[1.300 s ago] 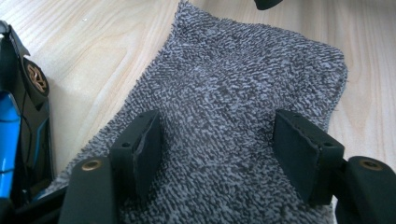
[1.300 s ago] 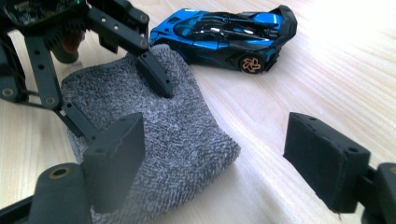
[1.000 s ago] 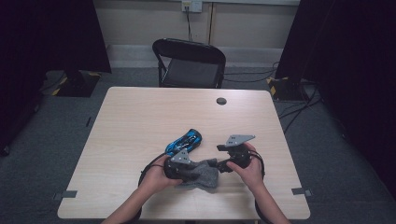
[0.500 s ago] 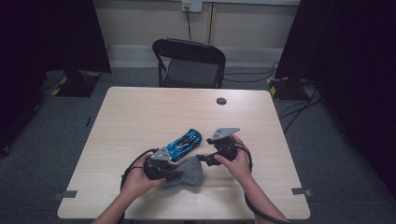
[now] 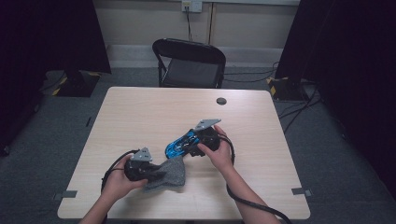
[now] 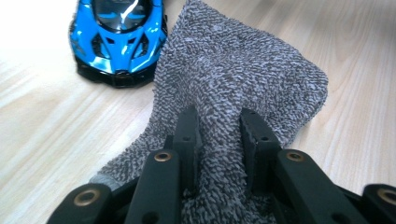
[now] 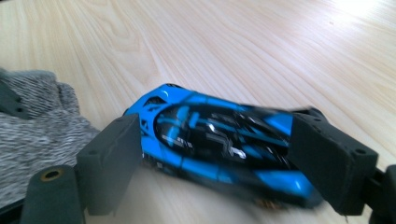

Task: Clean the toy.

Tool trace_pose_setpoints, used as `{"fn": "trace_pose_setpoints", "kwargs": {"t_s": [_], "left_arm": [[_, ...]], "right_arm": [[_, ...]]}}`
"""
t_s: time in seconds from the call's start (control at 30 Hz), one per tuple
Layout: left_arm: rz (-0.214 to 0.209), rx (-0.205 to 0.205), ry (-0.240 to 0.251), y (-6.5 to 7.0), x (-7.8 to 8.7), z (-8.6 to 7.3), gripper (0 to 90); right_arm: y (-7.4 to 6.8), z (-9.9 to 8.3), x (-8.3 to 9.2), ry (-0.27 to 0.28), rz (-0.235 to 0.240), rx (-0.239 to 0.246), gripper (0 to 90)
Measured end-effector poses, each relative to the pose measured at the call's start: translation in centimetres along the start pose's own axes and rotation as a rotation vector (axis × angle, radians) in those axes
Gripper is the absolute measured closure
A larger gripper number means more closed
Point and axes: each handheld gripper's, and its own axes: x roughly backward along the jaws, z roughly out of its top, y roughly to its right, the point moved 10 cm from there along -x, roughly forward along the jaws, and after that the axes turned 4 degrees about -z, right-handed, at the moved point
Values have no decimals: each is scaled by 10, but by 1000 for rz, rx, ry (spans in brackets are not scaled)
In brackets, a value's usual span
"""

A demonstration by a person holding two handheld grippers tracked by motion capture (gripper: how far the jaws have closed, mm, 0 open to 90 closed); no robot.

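Observation:
A blue and black toy car (image 5: 179, 146) (image 6: 116, 37) (image 7: 219, 140) lies on the wooden table (image 5: 140, 112). My right gripper (image 5: 189, 142) (image 7: 217, 123) is open, one jaw on each side of the car, which looks blurred between them. A grey knitted cloth (image 5: 169, 175) (image 6: 233, 74) (image 7: 32, 126) lies just in front of the car, its far edge beside the car's nose. My left gripper (image 5: 156, 173) (image 6: 218, 121) has just been closing and is shut on a fold of that cloth.
A small black round object (image 5: 221, 101) sits near the table's far edge. A black folding chair (image 5: 189, 60) stands behind the table. Cables trail from both grippers over the near edge.
Both hands have moved left. The left gripper dragged the grey cloth left with it. The right gripper came up to the car and now straddles it.

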Motion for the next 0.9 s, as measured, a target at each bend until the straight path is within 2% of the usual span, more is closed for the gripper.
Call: {"fn": "trace_pose_setpoints", "kwargs": {"t_s": [0.17,0.23,0.33,0.43,0.67,0.9], "left_arm": [[-1,29,-14,-5,5,-8,707],[3,35,-18,-7,7,-11,707],[11,41,-16,-9,8,-14,706],[13,55,-16,-12,9,-17,702],[44,73,-14,-21,12,-21,701],[46,81,-30,-25,3,-21,694]], "right_arm": [[-3,0,-22,-41,0,32,171],[-2,-1,-27,-56,0,35,174],[0,-4,-33,-77,-18,70,145],[-1,-6,-36,-80,-32,108,103],[-2,-7,-37,-28,-38,104,101],[-2,-7,-36,-67,-37,116,102]]}}
